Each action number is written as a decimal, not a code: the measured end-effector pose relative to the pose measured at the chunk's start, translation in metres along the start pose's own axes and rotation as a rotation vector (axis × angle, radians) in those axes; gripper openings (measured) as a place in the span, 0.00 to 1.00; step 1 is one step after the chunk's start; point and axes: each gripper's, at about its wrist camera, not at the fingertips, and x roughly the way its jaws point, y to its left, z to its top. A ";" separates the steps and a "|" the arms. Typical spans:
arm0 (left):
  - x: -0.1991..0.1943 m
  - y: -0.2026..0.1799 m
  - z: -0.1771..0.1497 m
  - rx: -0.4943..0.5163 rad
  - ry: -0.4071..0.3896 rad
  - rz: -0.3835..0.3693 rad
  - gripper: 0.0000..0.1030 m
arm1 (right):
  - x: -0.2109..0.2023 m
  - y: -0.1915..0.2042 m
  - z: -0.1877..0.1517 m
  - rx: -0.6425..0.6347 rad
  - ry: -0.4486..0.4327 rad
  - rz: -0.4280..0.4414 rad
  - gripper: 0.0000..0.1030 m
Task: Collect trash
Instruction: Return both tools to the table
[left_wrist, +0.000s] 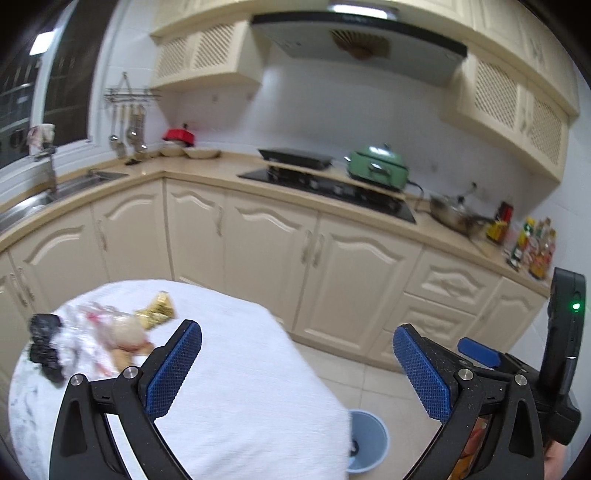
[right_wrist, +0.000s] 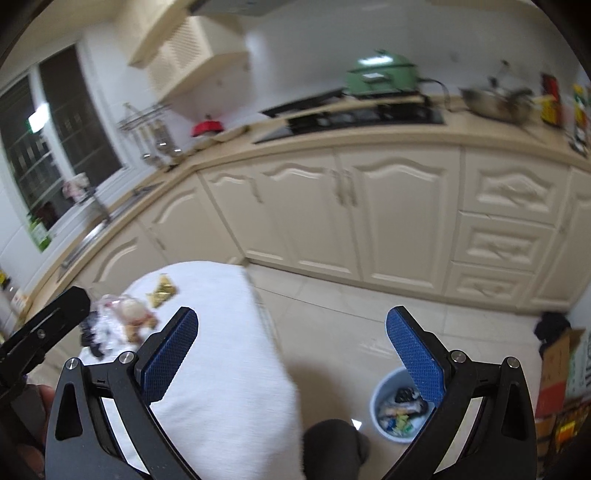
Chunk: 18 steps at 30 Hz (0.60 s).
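Observation:
Trash lies at the far left of a white-clothed table (left_wrist: 236, 387): a gold crumpled wrapper (left_wrist: 157, 314), a clear plastic bag with food scraps (left_wrist: 107, 332) and black crumpled plastic (left_wrist: 46, 345). My left gripper (left_wrist: 297, 363) hangs open and empty over the table's near right part. The right gripper (right_wrist: 291, 349) is open too, holding nothing, above the table edge and floor. The same wrapper (right_wrist: 162, 291) and bag (right_wrist: 129, 317) show in the right wrist view. A light blue bin (right_wrist: 400, 410) on the floor right of the table holds several scraps.
Cream cabinets (left_wrist: 332, 266) run behind the table, with a sink (left_wrist: 55, 192), a black hob (left_wrist: 332, 188), a green pot (left_wrist: 376, 166) and a steel pan (left_wrist: 456, 214) on the counter. Cardboard boxes (right_wrist: 561, 373) stand at the right. A dark shoe (right_wrist: 336, 446) shows near the bin.

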 end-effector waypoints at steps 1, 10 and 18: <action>-0.011 0.006 -0.002 -0.005 -0.010 0.012 0.99 | -0.001 0.013 0.002 -0.022 -0.007 0.019 1.00; -0.079 0.050 -0.017 -0.069 -0.064 0.104 0.99 | -0.009 0.097 0.004 -0.149 -0.043 0.116 1.00; -0.128 0.078 -0.031 -0.138 -0.099 0.194 0.99 | -0.005 0.152 0.001 -0.248 -0.048 0.179 1.00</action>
